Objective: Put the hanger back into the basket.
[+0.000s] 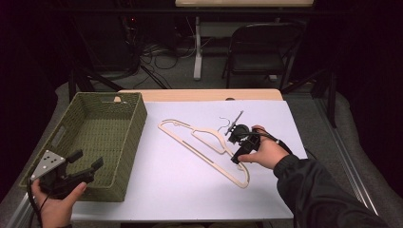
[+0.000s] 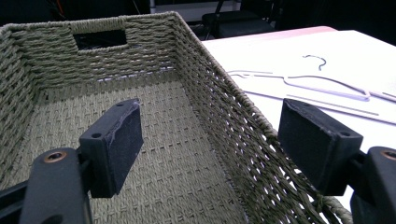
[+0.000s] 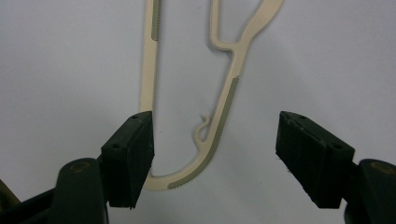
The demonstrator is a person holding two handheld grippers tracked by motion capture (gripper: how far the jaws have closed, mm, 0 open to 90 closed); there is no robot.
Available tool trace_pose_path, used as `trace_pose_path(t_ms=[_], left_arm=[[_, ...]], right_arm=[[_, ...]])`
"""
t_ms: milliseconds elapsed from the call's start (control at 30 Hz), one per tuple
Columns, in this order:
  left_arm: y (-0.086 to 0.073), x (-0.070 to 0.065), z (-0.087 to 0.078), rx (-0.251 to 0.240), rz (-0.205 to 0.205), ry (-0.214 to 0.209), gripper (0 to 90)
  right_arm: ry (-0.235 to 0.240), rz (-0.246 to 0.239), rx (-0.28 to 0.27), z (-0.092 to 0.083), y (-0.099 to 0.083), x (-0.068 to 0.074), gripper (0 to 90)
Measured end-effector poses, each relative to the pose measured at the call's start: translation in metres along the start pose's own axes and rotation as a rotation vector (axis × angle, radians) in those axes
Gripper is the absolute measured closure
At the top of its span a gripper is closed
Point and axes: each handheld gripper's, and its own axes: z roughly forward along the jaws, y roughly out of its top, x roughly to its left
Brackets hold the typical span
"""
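Beige plastic hanger (image 1: 204, 147) flat on white surface (image 1: 157, 185); right gripper (image 1: 234, 142) jaws spread above it; left gripper (image 1: 88, 164) jaws spread at green woven basket (image 1: 135, 123).

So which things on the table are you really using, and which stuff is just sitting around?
Being used:
- clothes hanger, with the right gripper over its end, jaws open
- woven basket, with the left gripper at its near corner, jaws open

Just sitting around:
- folding chair behind the table
- cables on the floor
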Motion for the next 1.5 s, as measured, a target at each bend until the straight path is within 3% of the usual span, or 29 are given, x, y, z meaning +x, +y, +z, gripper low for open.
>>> trace_pose_path(t_ms=[33,100,133,233,267,367,400,533,667,700,767,800,867,1000,1100,1267,1433,1500], left_arm=[[0.0,0.0,0.0,0.002,0.0,0.0,22.2],[0.0,0.0,0.0,0.003,0.0,-0.001,22.2],[0.0,0.0,0.001,0.003,0.001,-0.001,22.2],[0.0,0.0,0.001,0.003,0.0,-0.001,22.2],[-0.001,0.0,0.001,0.002,0.0,-0.001,22.2],[-0.001,0.0,0.0,0.003,0.0,0.001,22.2],[-0.001,0.001,0.001,0.003,-0.001,0.001,22.2],[-0.001,0.001,0.001,0.004,-0.001,0.001,22.2],[-0.001,0.0,0.0,0.002,-0.001,0.003,22.2],[-0.001,0.0,0.0,0.001,-0.001,0.003,22.2],[-0.001,0.0,0.0,0.004,0.001,0.002,22.2],[-0.001,0.0,0.0,0.004,0.001,0.002,22.2],[-0.001,0.0,0.001,0.003,0.0,0.001,22.2],[-0.001,0.0,0.001,0.009,0.001,0.003,22.3],[-0.001,0.0,0.002,0.005,-0.001,0.001,22.3],[-0.002,0.0,0.003,0.009,0.0,-0.001,22.3],[-0.002,0.001,0.002,0.007,0.0,-0.001,22.3],[-0.002,0.001,0.002,0.006,-0.001,-0.001,22.3]], right_arm=[[-0.007,-0.016,0.016,0.002,0.002,0.0,28.0],[-0.016,-0.02,0.0,0.007,0.005,0.001,28.1],[-0.001,-0.027,0.041,0.007,0.008,0.001,28.9],[0.0,-0.056,0.089,0.015,0.018,0.003,31.1],[0.002,-0.049,0.074,0.018,0.019,0.004,31.1],[0.007,-0.06,0.097,0.02,0.022,0.003,31.1],[0.032,-0.067,0.128,0.025,0.024,0.003,31.1],[0.047,-0.074,0.139,0.034,0.026,0.004,31.1],[0.042,-0.09,0.162,0.038,0.03,0.003,31.1],[0.022,-0.115,0.172,0.038,0.034,0.003,31.1],[0.025,-0.111,0.151,0.037,0.038,0.003,31.1],[0.033,-0.102,0.115,0.037,0.041,0.004,31.1],[0.023,-0.126,0.139,0.034,0.048,0.005,31.2],[0.049,-0.132,0.109,0.037,0.06,0.012,34.4],[0.048,-0.167,0.13,0.043,0.069,0.018,34.6],[0.062,-0.179,0.13,0.052,0.084,0.028,35.5],[0.064,-0.195,0.139,0.062,0.09,0.033,37.0],[0.075,-0.207,0.141,0.066,0.091,0.033,41.6]])
